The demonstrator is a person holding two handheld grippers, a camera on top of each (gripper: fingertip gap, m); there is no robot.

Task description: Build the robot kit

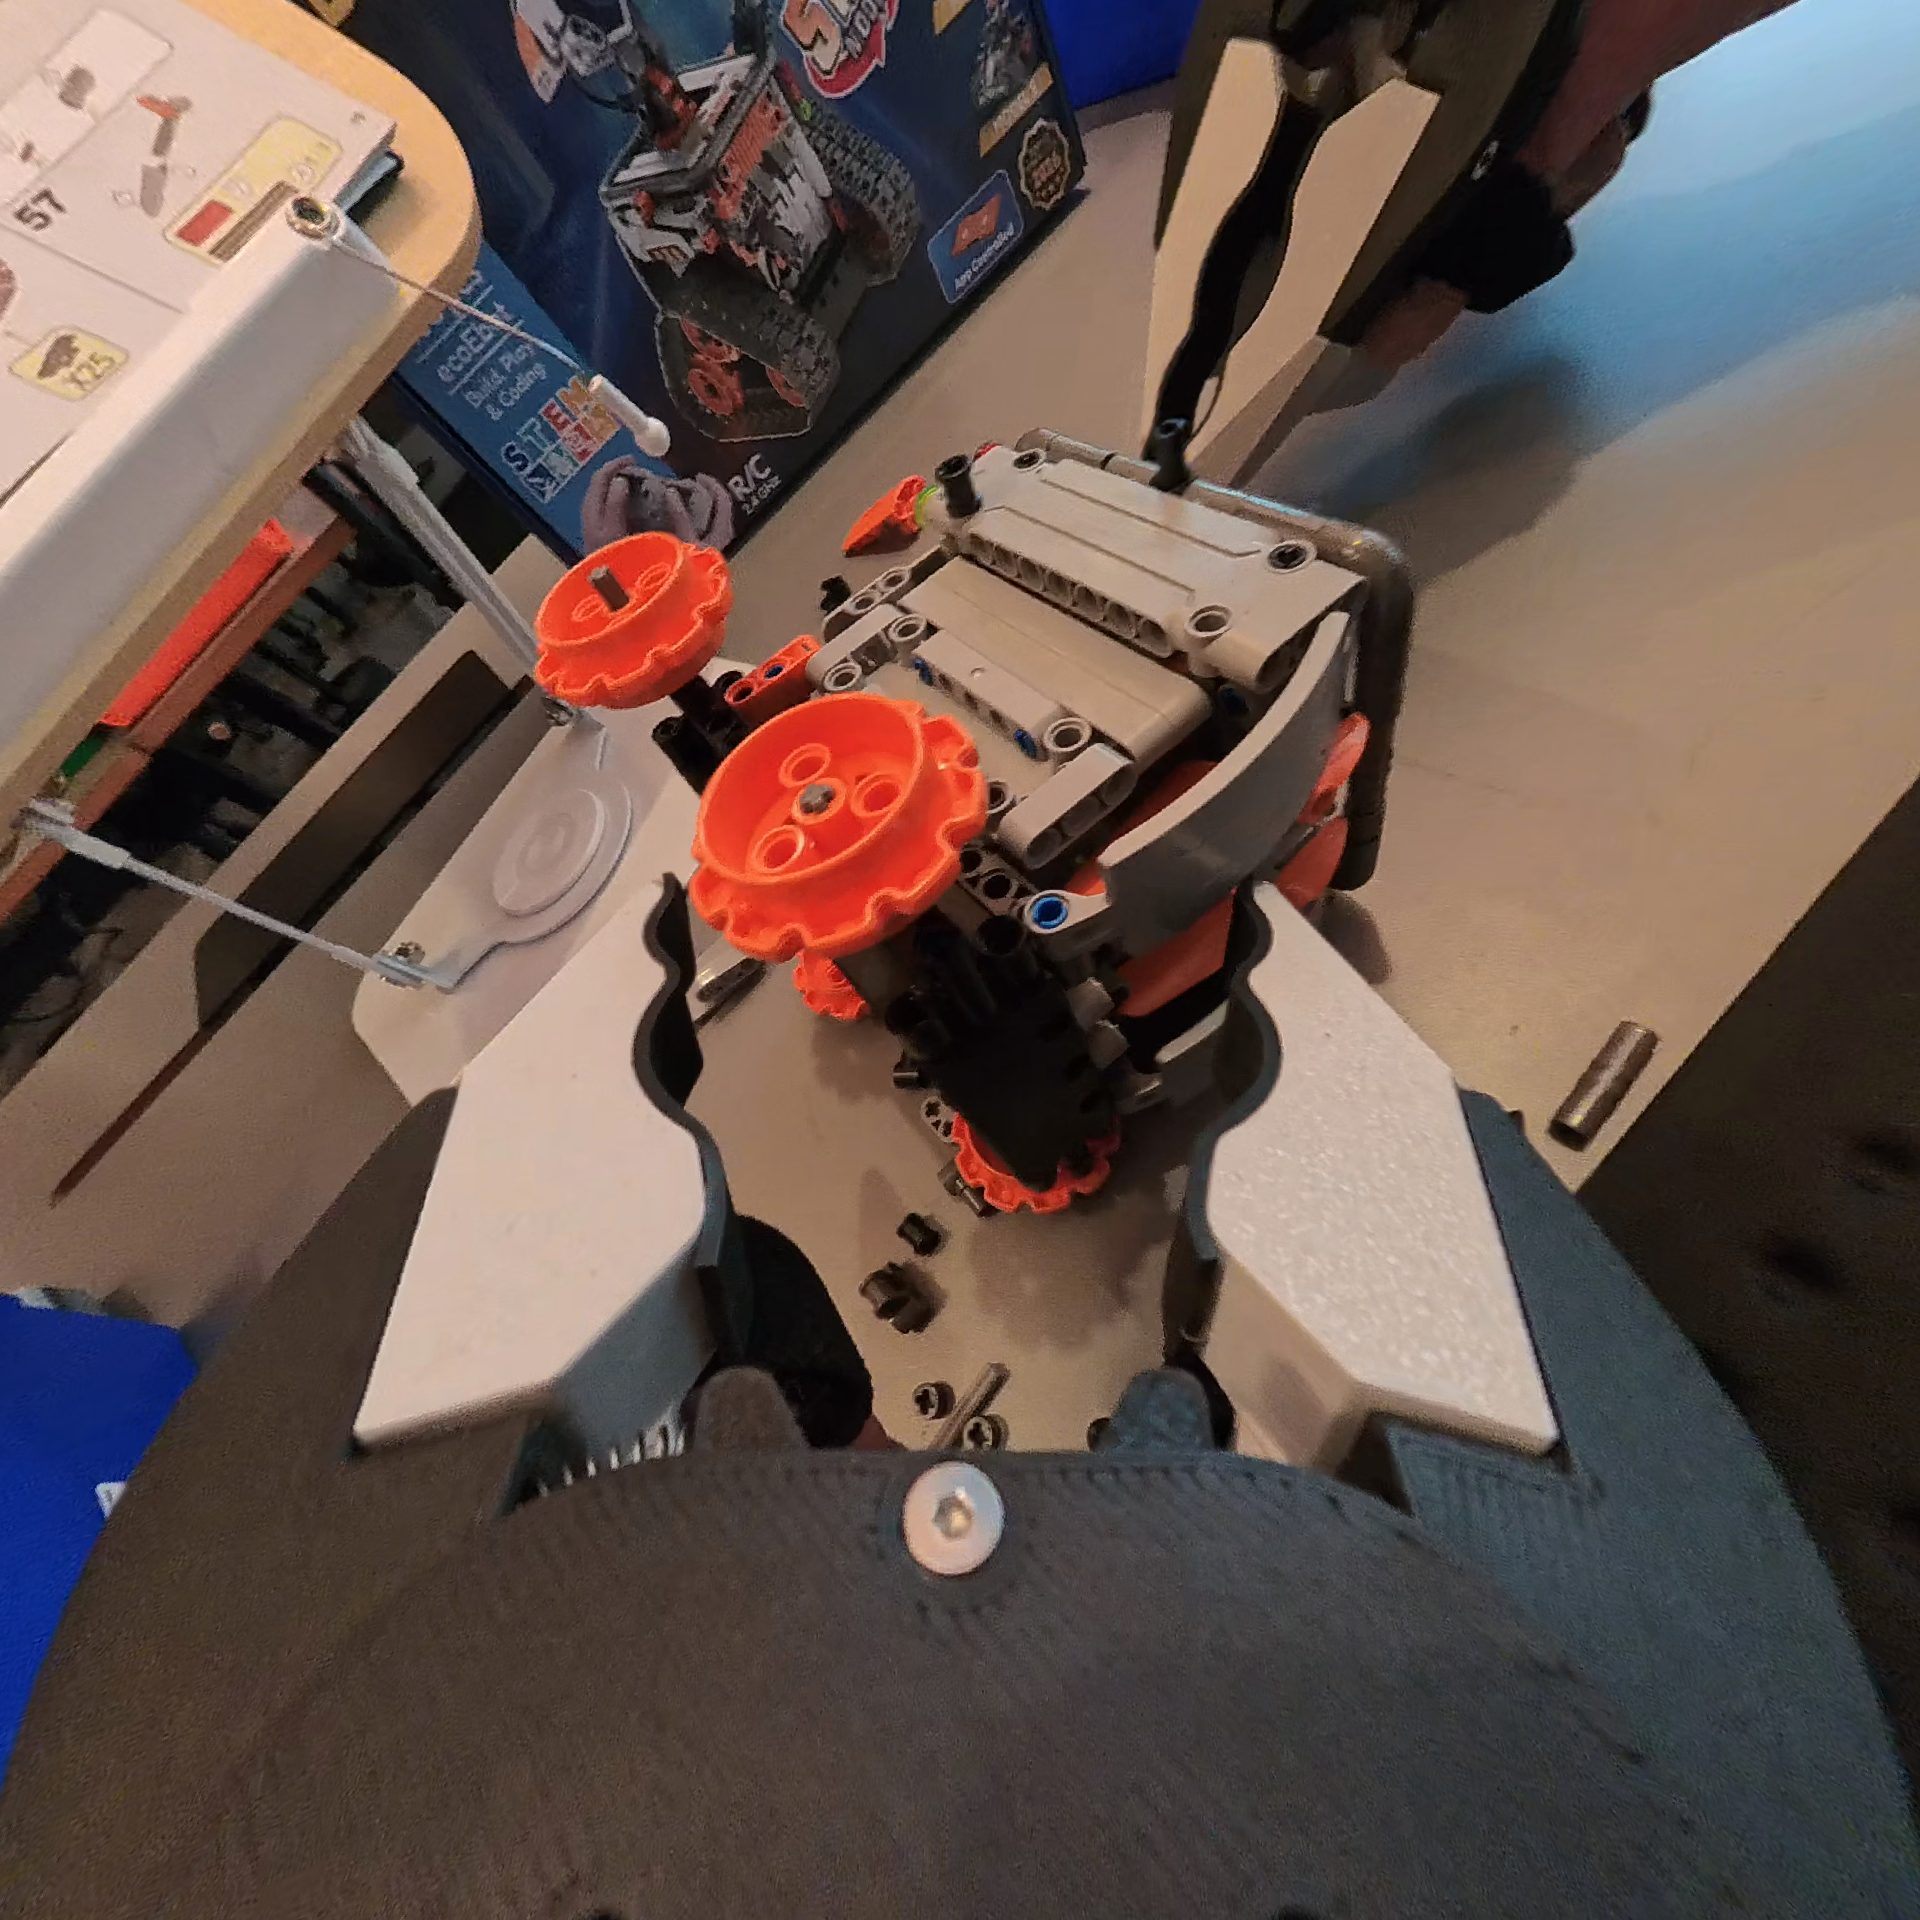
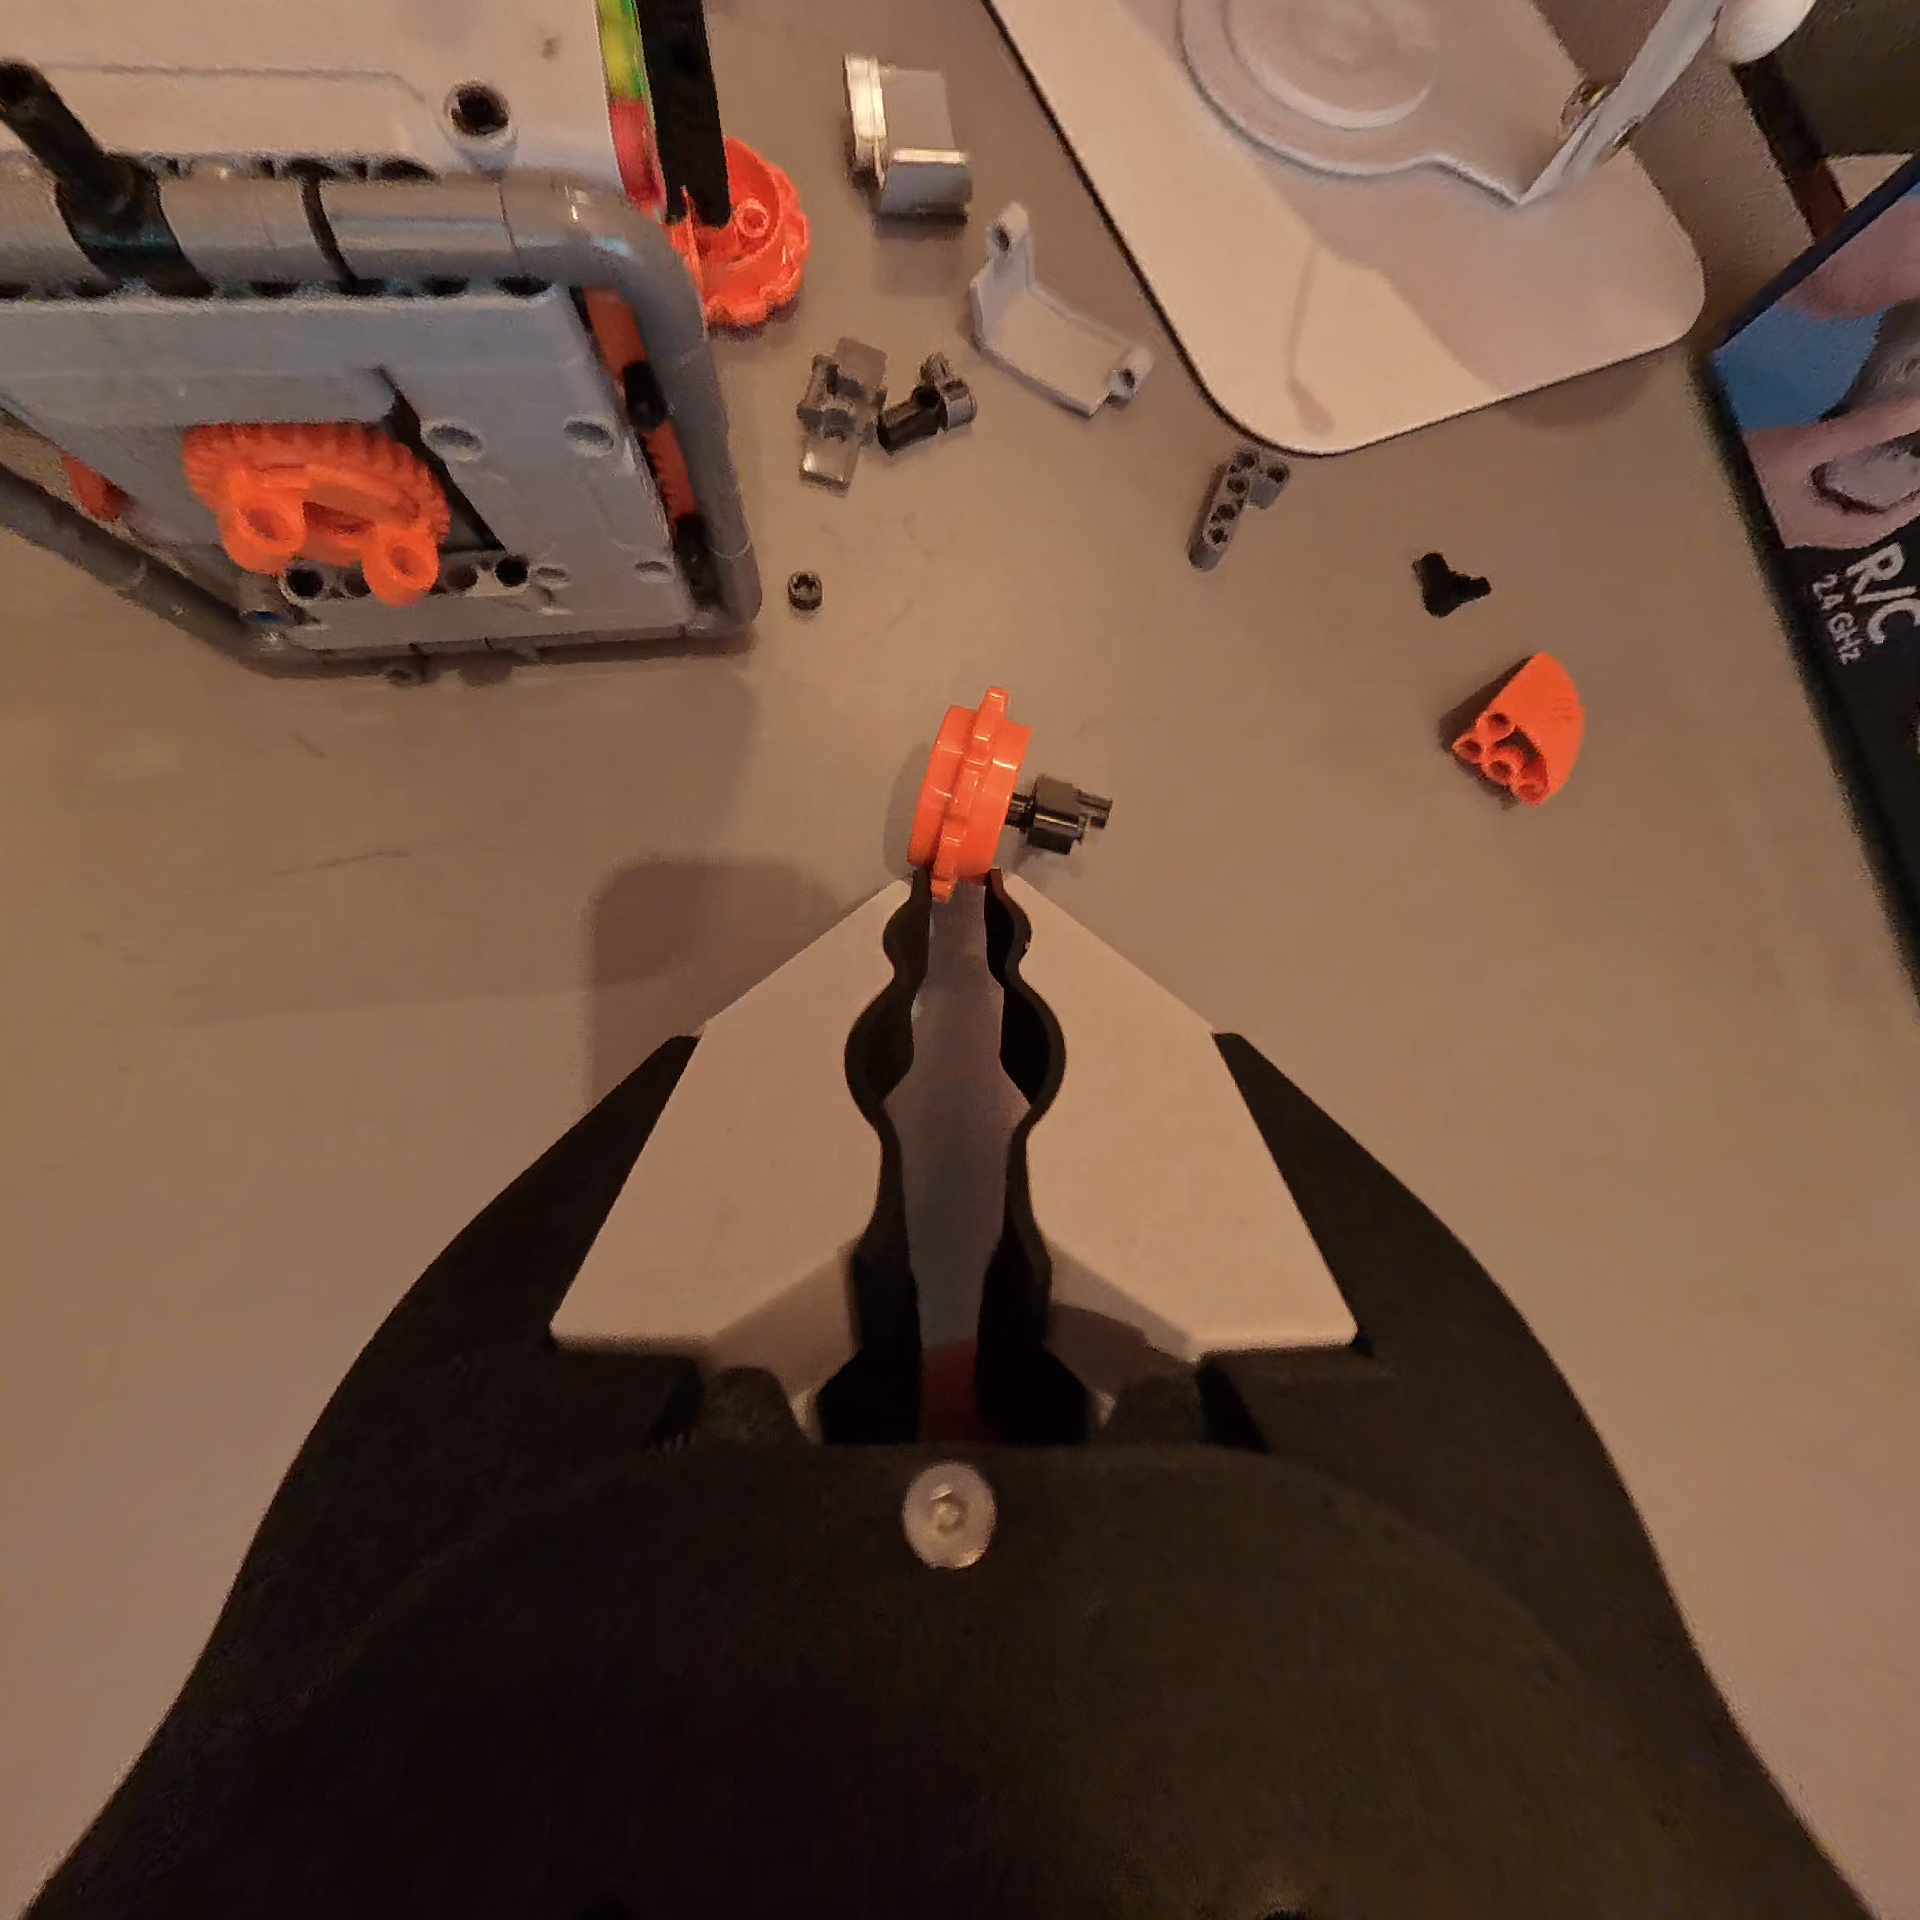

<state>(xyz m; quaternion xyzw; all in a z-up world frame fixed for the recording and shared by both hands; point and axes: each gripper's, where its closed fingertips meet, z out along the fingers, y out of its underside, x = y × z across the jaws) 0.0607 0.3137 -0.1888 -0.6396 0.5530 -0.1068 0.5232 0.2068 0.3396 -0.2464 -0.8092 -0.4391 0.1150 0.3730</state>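
A grey, black and orange brick model lies on its side on the grey table, with two big orange toothed wheels facing up. My left gripper has its jaws wide apart. They clamp the model's near end, one finger on each side. In the right wrist view the model is at the upper left. My right gripper is shut on a small orange toothed wheel with a black connector, held just above the table. It also shows in the left wrist view, behind the model.
Loose parts lie about: an orange curved piece, a grey bracket, a grey beam and small black pins. A white stand base, a blue product box and an open booklet stand behind. A dark cylinder lies by the table edge. About 15 cm separates my left fingertips from my right. The dark cylinder lies some 8 cm from my left tips, 20 cm from my right tips.
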